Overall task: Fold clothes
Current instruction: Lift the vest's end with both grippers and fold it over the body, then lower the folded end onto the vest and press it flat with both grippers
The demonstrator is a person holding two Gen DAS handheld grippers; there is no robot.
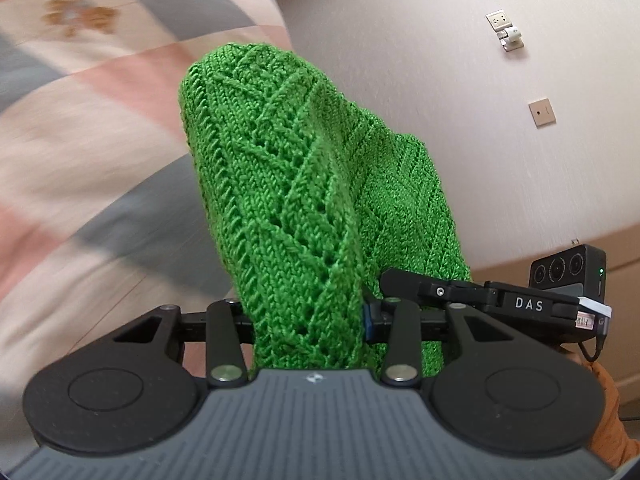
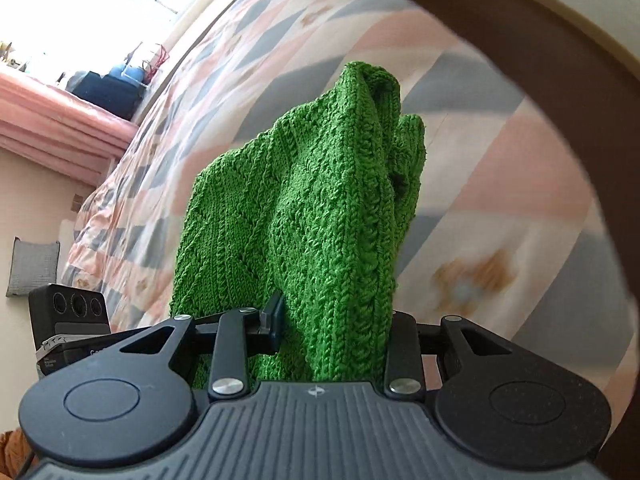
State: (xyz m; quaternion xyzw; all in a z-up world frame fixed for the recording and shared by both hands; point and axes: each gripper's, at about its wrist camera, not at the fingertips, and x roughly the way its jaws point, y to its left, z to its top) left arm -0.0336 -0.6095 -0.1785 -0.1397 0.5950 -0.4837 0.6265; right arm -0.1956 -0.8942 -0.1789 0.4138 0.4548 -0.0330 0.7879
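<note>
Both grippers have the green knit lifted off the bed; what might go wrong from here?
1. The knit is bunched thick in the left gripper and the right gripper; a layer may slip out.
2. It hangs crumpled, so it may land creased on the bedspread.
3. The open lace stitches could snag on the fingers.

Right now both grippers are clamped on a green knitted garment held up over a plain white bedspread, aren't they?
Not quite. The bedspread is patterned in pink, grey and cream patches, not plain white, as the right wrist view shows. The rest holds: the left gripper and right gripper both clamp the green knitted garment.
</note>
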